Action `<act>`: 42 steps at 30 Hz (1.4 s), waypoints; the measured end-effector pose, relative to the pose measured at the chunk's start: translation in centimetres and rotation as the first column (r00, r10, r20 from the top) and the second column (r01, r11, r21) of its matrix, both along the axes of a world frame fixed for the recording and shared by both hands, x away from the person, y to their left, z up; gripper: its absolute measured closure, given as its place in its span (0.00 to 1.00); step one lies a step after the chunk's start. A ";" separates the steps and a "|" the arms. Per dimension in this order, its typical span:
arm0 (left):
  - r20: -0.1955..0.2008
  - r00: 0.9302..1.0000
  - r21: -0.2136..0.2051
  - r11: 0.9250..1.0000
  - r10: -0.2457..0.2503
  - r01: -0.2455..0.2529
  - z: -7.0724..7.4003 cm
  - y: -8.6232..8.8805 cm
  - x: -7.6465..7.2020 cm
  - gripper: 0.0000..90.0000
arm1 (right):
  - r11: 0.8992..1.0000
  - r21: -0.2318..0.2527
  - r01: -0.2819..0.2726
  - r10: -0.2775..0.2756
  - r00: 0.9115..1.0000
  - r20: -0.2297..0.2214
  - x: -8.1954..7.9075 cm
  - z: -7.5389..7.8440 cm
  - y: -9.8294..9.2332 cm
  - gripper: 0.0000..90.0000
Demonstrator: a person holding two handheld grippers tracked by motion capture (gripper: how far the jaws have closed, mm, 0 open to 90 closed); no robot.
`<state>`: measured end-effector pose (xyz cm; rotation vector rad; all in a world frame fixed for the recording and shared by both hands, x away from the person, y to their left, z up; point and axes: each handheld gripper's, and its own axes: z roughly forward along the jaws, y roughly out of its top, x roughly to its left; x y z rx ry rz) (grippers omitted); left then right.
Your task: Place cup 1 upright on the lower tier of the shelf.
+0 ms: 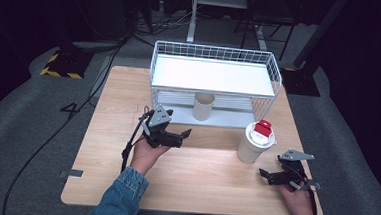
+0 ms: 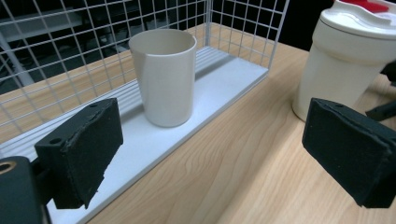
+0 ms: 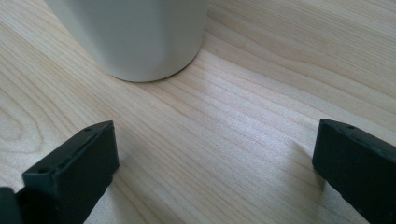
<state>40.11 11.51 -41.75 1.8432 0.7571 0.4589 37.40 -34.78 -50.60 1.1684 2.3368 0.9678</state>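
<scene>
Cup (image 1: 203, 106) stands upright on wire rack's (image 1: 276, 72) lower shelf.

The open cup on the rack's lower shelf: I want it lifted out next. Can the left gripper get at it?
Probably yes. The open cup stands alone at the lower shelf's open front, and the left gripper, jaws open and empty, faces it across bare table.

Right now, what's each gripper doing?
Left gripper: open, holding nothing, facing the open cup.
Right gripper: open, holding nothing.
</scene>
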 end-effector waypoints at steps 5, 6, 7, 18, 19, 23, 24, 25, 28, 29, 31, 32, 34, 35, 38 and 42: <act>-0.011 1.000 0.023 1.000 0.003 -0.003 0.2 0.9 -1.5 0.07 | 1.000 0.000 0.000 0.000 1.000 0.000 0.0 0.0 0.0 0.00; -0.016 1.000 0.019 1.000 0.009 -0.008 0.1 1.1 -1.9 0.07 | 1.000 0.000 0.000 0.000 1.000 0.000 0.0 0.0 0.0 0.00; -0.013 1.000 0.020 1.000 0.008 -0.008 0.1 1.2 -2.1 0.08 | 1.000 0.000 0.000 0.000 1.000 0.000 0.0 0.0 0.0 0.00; -0.069 0.997 0.033 0.999 0.019 -0.017 -1.0 3.3 -4.2 0.10 | 1.000 0.000 0.000 0.000 1.000 0.000 0.0 0.0 0.0 0.00; -0.081 0.996 0.031 0.999 0.023 -0.021 -1.2 3.6 -4.2 0.11 | 1.000 0.000 0.000 0.000 1.000 0.000 0.0 0.0 0.0 0.00; -0.102 0.994 0.067 0.997 0.043 -0.036 -1.9 4.4 -4.6 0.13 | 1.000 0.000 0.000 0.000 1.000 0.000 0.0 0.0 0.0 0.00; -0.099 0.994 0.086 0.996 0.048 -0.040 -2.0 4.6 -4.7 0.13 | 1.000 0.000 0.000 0.000 1.000 0.000 0.0 0.0 0.0 0.00; -0.104 0.993 0.091 0.995 0.048 -0.039 -2.0 4.7 -4.8 0.14 | 1.000 0.000 0.000 0.000 1.000 0.000 0.0 0.0 0.0 0.00; -0.106 0.993 0.107 0.993 0.055 -0.044 -2.2 5.1 -5.0 0.14 | 1.000 0.000 0.000 0.000 1.000 0.000 0.0 0.0 0.0 0.00; -0.112 0.992 0.110 0.993 0.059 -0.046 -2.3 5.2 -5.0 0.14 | 1.000 0.000 0.000 0.000 1.000 0.000 0.0 0.0 0.0 0.01; -0.118 0.991 0.123 0.991 0.063 -0.048 -2.6 5.3 -5.2 0.14 | 1.000 0.000 0.000 0.000 1.000 0.000 0.0 0.0 0.0 0.00; -0.124 0.990 0.135 0.990 0.067 -0.050 -2.7 5.3 -5.2 0.14 | 1.000 0.000 0.000 0.000 1.000 -0.001 0.0 0.0 0.0 0.00; -0.135 0.988 0.156 0.986 0.073 -0.052 -3.1 5.4 -5.3 0.14 | 1.000 0.000 0.000 0.000 1.000 0.000 0.0 0.0 0.0 0.00; -0.148 0.986 0.161 0.986 0.076 -0.052 -3.4 5.5 -5.4 0.15 | 1.000 0.000 0.000 0.000 1.000 0.000 0.0 0.0 0.0 0.00; -0.180 0.980 0.172 0.983 0.090 -0.059 -4.1 5.8 -5.4 0.15 | 1.000 0.000 0.000 0.000 1.000 0.000 0.0 0.0 0.0 0.00; -0.214 0.970 0.181 0.981 0.114 -0.075 -4.9 6.2 -5.4 0.16 | 1.000 0.000 0.000 0.000 1.000 0.000 0.0 0.0 0.0 0.00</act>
